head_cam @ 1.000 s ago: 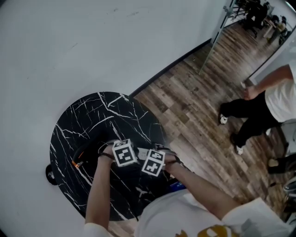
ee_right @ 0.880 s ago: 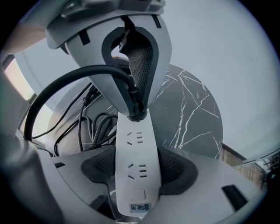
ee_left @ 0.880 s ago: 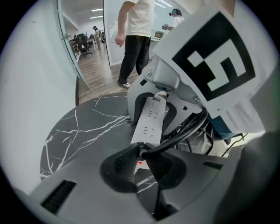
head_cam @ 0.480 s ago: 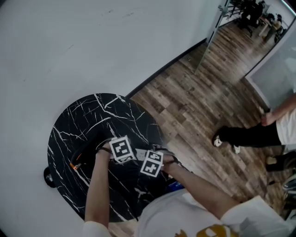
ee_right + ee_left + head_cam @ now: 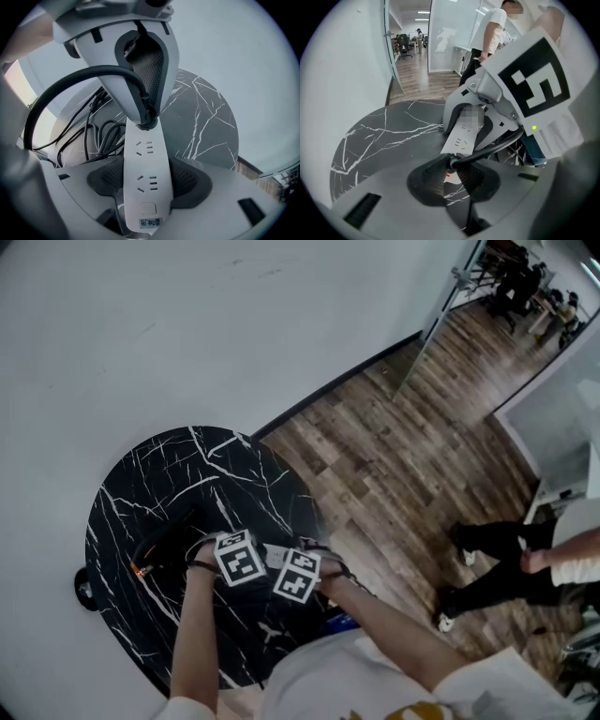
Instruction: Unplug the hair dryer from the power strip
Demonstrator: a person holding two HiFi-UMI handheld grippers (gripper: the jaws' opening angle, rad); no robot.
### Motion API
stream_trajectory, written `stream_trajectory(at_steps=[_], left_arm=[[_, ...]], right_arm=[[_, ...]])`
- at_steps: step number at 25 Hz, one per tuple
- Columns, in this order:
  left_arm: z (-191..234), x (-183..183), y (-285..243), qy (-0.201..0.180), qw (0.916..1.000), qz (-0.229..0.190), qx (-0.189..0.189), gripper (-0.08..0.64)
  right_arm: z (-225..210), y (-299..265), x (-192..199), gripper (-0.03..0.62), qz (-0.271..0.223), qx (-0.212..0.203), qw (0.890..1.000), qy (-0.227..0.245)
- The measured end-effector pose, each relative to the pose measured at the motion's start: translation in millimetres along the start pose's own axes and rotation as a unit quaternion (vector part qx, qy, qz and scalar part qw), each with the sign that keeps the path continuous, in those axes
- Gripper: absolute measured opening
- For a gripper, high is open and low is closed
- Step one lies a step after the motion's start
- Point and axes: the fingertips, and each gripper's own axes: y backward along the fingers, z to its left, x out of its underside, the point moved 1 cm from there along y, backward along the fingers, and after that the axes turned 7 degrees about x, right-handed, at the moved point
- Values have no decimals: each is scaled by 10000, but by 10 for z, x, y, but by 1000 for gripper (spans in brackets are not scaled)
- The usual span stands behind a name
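Black marble, white-veined, forms the round table [image 5: 169, 484]. What looks like the black hair dryer [image 5: 157, 554] lies at its left edge. The long white plastic power strip [image 5: 145, 183] sits crosswise between the pads of the right gripper [image 5: 147, 180], which is clamped on its near end. The left gripper [image 5: 453, 169] is narrowed onto the small black plug [image 5: 451, 161] at the strip's far socket, and the plug appears not yet out. If the pinch rides onto the cord, a pull could strain it. A tilted pull could drag the strip from the right pads.
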Motion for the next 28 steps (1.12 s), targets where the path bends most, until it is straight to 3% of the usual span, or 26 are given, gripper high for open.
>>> stream_trajectory(at_steps=[4, 7, 11, 13, 16, 21, 28], left_arm=[[179, -246, 102, -529, 9982, -81, 268, 57], [116, -229, 88, -504, 9976, -79, 466, 57], [-11, -90, 20, -529, 9975, 423, -192, 54], [-25, -32, -22, -468, 9973, 457, -341, 52], [58, -50, 14, -245, 9996, 113, 19, 54], [130, -181, 100, -315, 9988, -144, 346, 57], [-7, -49, 21, -395, 9985, 191, -314, 54]], right_arm=[[-31, -4, 34, 278, 32, -1, 10000, -63], [-33, -17, 15, 278, 25, 1, 10000, -81], [-33, -10, 20, 278, 99, -16, 9999, -27], [-28, -16, 21, 278, 76, -17, 10000, -8], [-27, -15, 15, 278, 14, -9, 10000, -35], [-28, -14, 7, 278, 43, -28, 10000, -80], [-26, -9, -3, 278, 114, -40, 9999, -67]])
